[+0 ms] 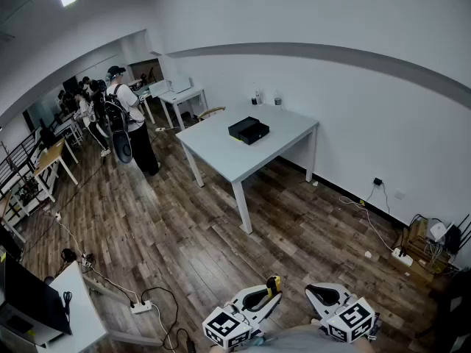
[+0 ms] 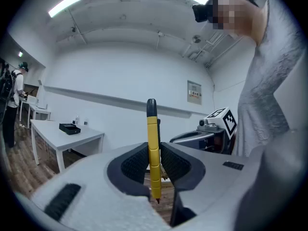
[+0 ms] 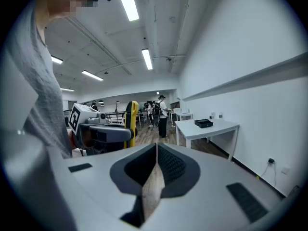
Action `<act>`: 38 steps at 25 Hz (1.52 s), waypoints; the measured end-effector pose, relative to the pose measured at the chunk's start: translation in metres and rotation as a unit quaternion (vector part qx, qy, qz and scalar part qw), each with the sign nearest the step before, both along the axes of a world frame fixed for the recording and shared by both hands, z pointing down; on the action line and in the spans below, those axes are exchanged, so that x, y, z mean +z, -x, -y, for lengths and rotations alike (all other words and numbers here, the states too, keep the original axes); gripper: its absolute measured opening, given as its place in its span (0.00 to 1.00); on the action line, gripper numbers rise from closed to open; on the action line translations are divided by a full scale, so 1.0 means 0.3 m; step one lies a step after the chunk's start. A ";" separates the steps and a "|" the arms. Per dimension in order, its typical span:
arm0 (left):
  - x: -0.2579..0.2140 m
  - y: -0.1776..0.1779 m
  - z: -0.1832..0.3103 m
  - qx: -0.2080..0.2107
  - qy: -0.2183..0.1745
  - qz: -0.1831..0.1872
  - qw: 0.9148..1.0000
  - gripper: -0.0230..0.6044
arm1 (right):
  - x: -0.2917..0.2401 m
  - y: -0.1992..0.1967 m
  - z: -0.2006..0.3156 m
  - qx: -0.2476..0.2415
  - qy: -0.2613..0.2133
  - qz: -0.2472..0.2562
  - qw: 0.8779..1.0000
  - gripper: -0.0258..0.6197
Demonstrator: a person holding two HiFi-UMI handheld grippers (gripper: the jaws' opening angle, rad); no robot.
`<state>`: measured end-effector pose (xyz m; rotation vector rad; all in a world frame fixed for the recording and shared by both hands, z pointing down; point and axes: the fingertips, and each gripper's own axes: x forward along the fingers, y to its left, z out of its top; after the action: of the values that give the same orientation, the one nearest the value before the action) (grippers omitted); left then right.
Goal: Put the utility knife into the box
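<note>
One white table [image 1: 221, 153] stands against the wall, and everything here is placed by it. A cluster of people [image 1: 131, 116] stands to the table's left, near further desks; their exact number cannot be told. Two grippers are held low, well apart from the table across a stretch of wooden floor. The left gripper [image 1: 266, 294] has its pads pressed on either side of the one utility knife [image 2: 152, 138], a yellow tool with a dark tip that stands upright between the jaws and rises above them. The right gripper [image 3: 155, 160], just beside the left one and equally far from the table, has its jaws brought together with nothing between them. One black box [image 1: 249, 130] rests near the middle of the tabletop. Its contents cannot be made out from here, and the knife is not in it. Two small bottles [image 1: 257, 96] stand at the table's far edge by the wall, behind the box.
</note>
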<state>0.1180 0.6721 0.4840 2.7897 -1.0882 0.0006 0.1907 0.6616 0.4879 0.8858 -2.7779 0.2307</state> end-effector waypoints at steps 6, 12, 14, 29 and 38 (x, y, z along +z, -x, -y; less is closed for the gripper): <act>0.005 0.001 -0.004 0.000 0.002 0.002 1.000 0.17 | 0.000 0.005 -0.006 -0.004 0.001 -0.001 1.000 0.10; 0.009 0.006 -0.002 -0.002 0.003 0.000 1.000 0.17 | 0.002 0.004 -0.008 -0.001 0.000 -0.001 1.000 0.10; 0.008 0.004 -0.001 -0.001 0.005 -0.001 1.000 0.17 | 0.003 0.002 -0.007 -0.001 0.001 -0.003 1.000 0.10; 0.031 -0.017 0.011 0.003 0.014 -0.002 1.000 0.17 | 0.027 0.030 -0.021 -0.031 0.008 0.007 0.999 0.10; 0.009 0.006 0.022 -0.001 0.028 -0.012 1.000 0.17 | 0.024 0.070 -0.018 -0.042 0.010 0.013 0.999 0.10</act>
<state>0.1162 0.6654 0.4868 2.7310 -1.0688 -0.0029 0.1699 0.6670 0.4950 0.7645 -2.8243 0.2559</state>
